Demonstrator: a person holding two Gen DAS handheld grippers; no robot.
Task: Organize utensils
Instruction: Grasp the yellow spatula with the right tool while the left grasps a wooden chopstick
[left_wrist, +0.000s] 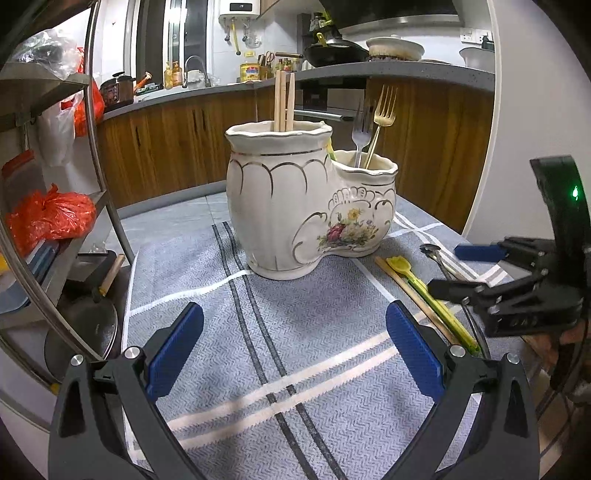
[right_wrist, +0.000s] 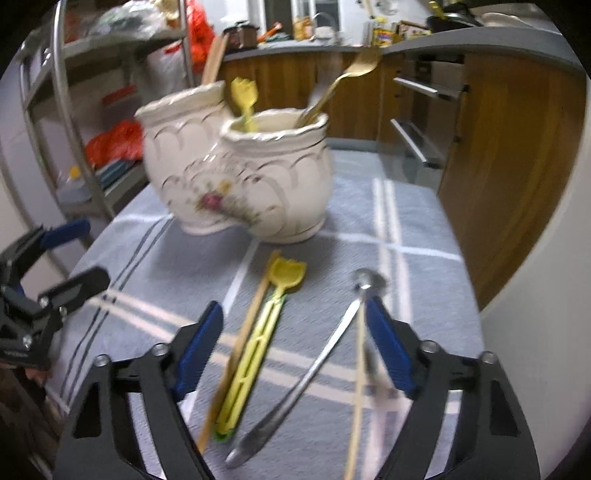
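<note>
Right wrist view, nearest first: the right gripper (right_wrist: 291, 350) has its jaws apart over the striped cloth (right_wrist: 424, 229), and between its blue pads lie a wooden chopstick (right_wrist: 240, 347), a yellow plastic fork (right_wrist: 266, 328) and a metal spoon (right_wrist: 314, 369), with a second thin chopstick (right_wrist: 356, 391) just inside the right-hand pad; nothing is gripped. These four pieces lie close and nearly parallel, so closing here would likely catch two at once, or pinch one off-centre so that it swivels out or skids on the cloth; motion blur makes the exact gaps hard to read. The left gripper (left_wrist: 295, 347), seen in its own view, also stands wide apart and empty above bare cloth, short of the holder. Farther back sits the boot-shaped ceramic holder (left_wrist: 280, 206). Its tall compartment holds upright chopsticks (left_wrist: 283, 99); its low compartment holds a silver fork (left_wrist: 360, 136), a gold fork (left_wrist: 382, 118) and another yellow fork (right_wrist: 244, 101). A long piece dropped in carelessly could knock those leaning forks or nudge the holder across the cloth.
</note>
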